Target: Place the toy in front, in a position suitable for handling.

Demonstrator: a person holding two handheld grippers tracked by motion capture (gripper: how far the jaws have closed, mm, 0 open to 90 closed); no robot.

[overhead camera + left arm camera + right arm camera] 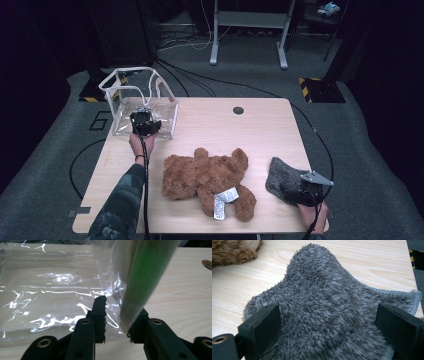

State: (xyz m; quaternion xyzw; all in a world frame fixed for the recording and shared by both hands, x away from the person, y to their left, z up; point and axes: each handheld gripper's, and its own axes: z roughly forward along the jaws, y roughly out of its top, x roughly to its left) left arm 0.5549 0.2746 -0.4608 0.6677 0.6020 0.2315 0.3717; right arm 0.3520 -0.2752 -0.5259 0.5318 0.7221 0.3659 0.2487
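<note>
Your left gripper [145, 123] has its jaws closed on the edge of the clear plastic bag [142, 97] at the table's [260, 130] far left corner. Your right gripper [303, 191] sits with jaws apart around the grey cloth [280, 176] near the right edge, beside the teddy bear [207, 180]

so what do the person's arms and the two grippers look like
Both grippers are black. The left gripper trails a black cable along a dark green patterned sleeve; its jaws have toothed inner edges. The right gripper carries a grey three-cornered plate and has flat black pads.
</note>
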